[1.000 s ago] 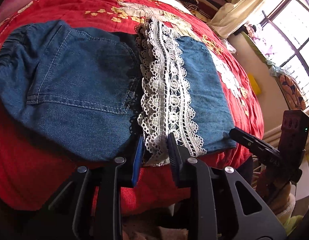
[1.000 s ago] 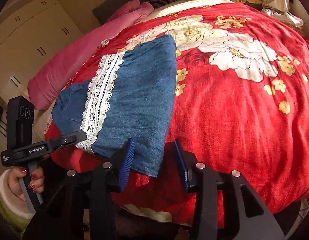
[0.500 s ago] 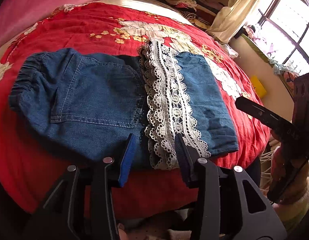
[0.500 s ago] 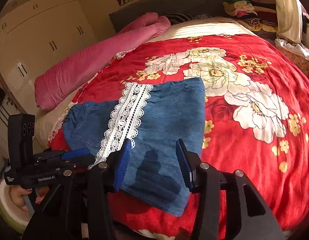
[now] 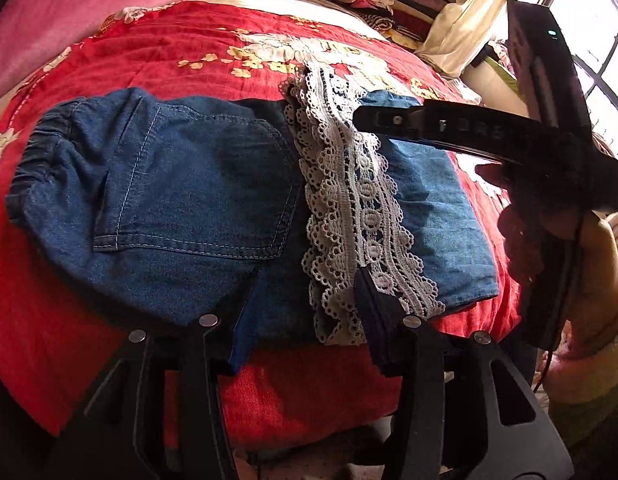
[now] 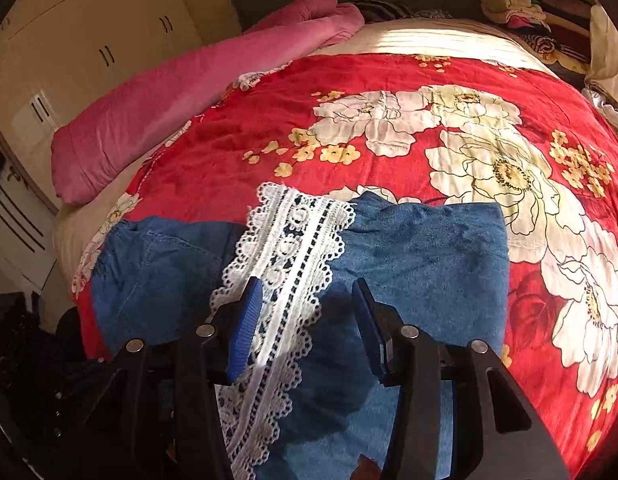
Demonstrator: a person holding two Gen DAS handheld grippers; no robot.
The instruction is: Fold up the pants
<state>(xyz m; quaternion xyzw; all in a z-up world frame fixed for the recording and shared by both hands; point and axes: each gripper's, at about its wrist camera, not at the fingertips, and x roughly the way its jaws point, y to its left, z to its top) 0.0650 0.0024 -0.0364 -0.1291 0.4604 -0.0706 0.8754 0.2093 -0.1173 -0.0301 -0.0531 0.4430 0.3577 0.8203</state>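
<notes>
Denim pants (image 5: 197, 184) folded on the bed's (image 5: 157, 52) near edge.
Left gripper (image 5: 305, 312) jaws, just opening, and right gripper (image 6: 305, 320) jaws are released above them.

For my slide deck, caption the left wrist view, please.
Open left gripper over folded denim pants with lace trim on a red floral bedspread.

I see bright sun coming in from the window (image 5: 605, 76), and it glares white there. It lights the red blanket (image 6: 389, 120) and leaves a dark shadow on the pants (image 6: 429, 248). Both pictures bend round at the edges, and the corners go black.
</notes>
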